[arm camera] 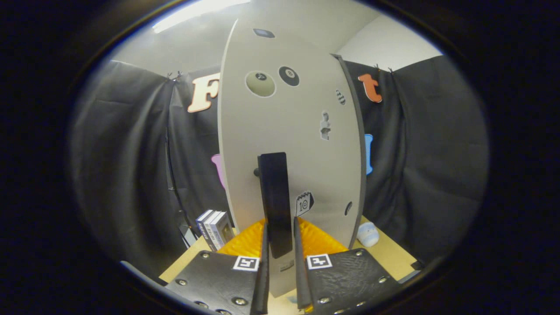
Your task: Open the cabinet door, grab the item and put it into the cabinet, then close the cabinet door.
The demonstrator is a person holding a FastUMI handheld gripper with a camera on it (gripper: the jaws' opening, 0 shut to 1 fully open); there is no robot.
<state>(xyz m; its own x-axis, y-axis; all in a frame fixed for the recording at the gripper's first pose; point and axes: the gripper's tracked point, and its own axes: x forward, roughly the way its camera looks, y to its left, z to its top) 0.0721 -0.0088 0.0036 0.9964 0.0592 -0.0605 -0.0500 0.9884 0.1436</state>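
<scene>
The white cabinet door (288, 127), dotted with small stickers, stands upright right in front of me. Its black vertical handle (273, 188) runs down between my fingers. My gripper (280, 222) is shut on the lower part of this handle, one finger pressed against each side. A small white and pale blue item (367, 234) lies on the wooden table (393, 256), to the right of the door and beyond my right finger. The dark edge of the door (356, 144) shows along its right side. The cabinet's inside is hidden.
A few upright boxes or books (214, 228) stand on the table left of the door, beyond my left finger. Black cloth walls (131, 166) close the booth on both sides and behind.
</scene>
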